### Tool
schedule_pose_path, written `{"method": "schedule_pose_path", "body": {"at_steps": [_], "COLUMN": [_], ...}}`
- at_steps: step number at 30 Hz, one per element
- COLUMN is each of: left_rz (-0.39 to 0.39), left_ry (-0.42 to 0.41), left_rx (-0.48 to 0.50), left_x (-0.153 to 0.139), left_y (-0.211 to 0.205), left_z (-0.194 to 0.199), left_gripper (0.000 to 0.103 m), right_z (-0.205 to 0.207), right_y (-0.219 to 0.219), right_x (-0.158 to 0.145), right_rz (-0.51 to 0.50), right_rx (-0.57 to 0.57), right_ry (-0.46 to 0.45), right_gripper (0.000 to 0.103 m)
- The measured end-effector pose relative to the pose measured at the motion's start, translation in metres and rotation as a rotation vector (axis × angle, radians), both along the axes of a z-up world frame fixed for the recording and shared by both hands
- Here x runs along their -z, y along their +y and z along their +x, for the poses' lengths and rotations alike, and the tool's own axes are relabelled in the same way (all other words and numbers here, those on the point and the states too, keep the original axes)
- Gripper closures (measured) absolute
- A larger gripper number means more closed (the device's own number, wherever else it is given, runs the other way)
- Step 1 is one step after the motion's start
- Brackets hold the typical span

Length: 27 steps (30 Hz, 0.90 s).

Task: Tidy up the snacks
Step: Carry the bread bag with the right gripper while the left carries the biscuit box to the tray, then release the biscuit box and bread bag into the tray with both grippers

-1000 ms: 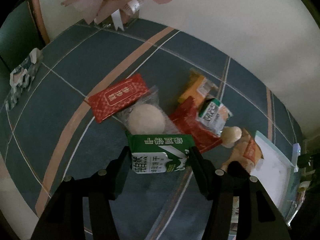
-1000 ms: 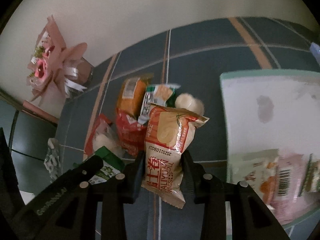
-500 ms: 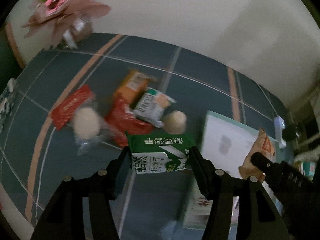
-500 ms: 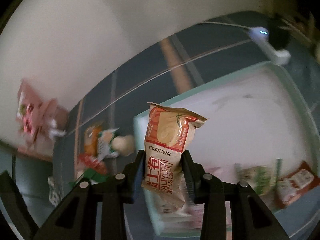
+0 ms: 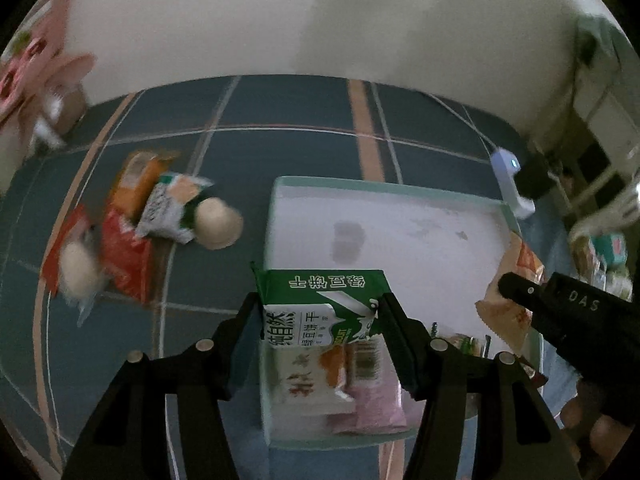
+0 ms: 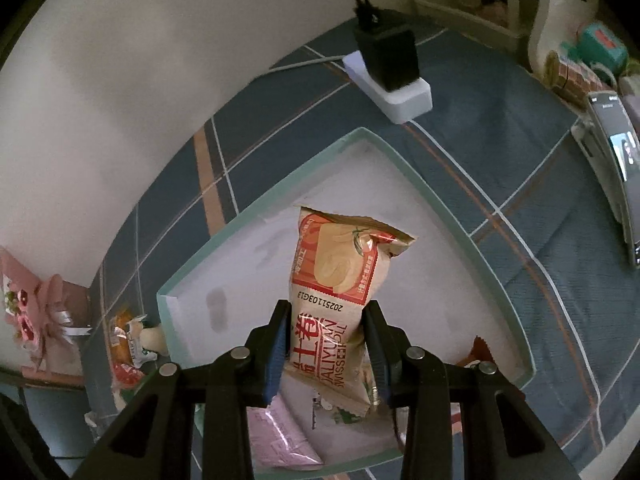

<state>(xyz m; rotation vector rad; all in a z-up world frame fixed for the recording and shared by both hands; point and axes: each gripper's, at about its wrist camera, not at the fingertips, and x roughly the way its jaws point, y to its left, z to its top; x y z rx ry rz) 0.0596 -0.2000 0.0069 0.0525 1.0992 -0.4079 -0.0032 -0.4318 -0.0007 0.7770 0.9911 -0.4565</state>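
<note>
On the left of the left wrist view, a bouquet (image 5: 36, 76) stands by the wall at the far edge of the tabletop (image 5: 280, 148), which has a blue plaid cloth. Nearer lies a pile of snacks (image 5: 140, 232): an orange pack, a green and white pack, red packs and two pale round buns. The pile is well apart from both tongs.

In the middle, the left tongs (image 5: 322, 320) are closed on a green pack (image 5: 324, 304). The pack sits upright between the two pads, above the near left corner of the tray (image 5: 276, 200). Below it, inside the tray, some snacks lie flat, one white and orange, one pink.

To the right, the right tongs (image 6: 326, 344) grip a roll pack (image 6: 336, 292) with both pads pressed on its lower part. Its red upper part sticks out past the fingertips. The pack hangs over the white tray floor, near the middle.

Beyond the tray, a white power strip (image 6: 396, 88) with a black plug lies on the cloth. At the far right a phone (image 6: 616, 168) is on a stand.
</note>
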Motion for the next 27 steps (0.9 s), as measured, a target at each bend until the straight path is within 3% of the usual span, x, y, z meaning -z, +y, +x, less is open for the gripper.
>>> {"method": "schedule_pose_path", "body": {"at_steps": [2,8,13,17,19,21,25,27], "left_rz": [0.011,0.015,0.066,0.052,0.046,0.046,0.049,0.044], "left_ry": [0.006,-0.005,-0.029,0.012,0.030,0.032,0.044,0.051], "left_rx": [0.029,0.083,0.091,0.057,0.026,0.007,-0.036,-0.059], "left_x": [0.001,-0.005,-0.008,-0.005,-0.003,0.000,0.011,0.017], "left_y": [-0.014,-0.042,-0.058,-0.055,-0.049,-0.042,-0.021,-0.011], "left_z": [0.006,0.025,0.039,0.051,0.056,0.057,0.057,0.057], "left_gripper": [0.049,0.049,0.049,0.048,0.046,0.041,0.034,0.029], "right_z": [0.000,-0.001,0.004,0.008,0.010,0.012,0.010,0.009], "right_y": [-0.003,-0.008,-0.007,-0.004,-0.001,0.002,0.005,0.009], "right_x": [0.003,0.011,0.014,0.016,0.016,0.016,0.015,0.013], "right_rz": [0.016,0.042,0.032,0.031,0.022,0.006,-0.016,-0.031], "right_rx": [-0.001,-0.011,-0.026,-0.030,-0.043,-0.055,-0.055,-0.065], "right_ry": [-0.004,-0.009,0.007,0.017,0.029,0.047,0.070,0.083], "right_gripper": [0.064,0.064,0.064,0.063,0.057,0.037,0.037,0.030]}}
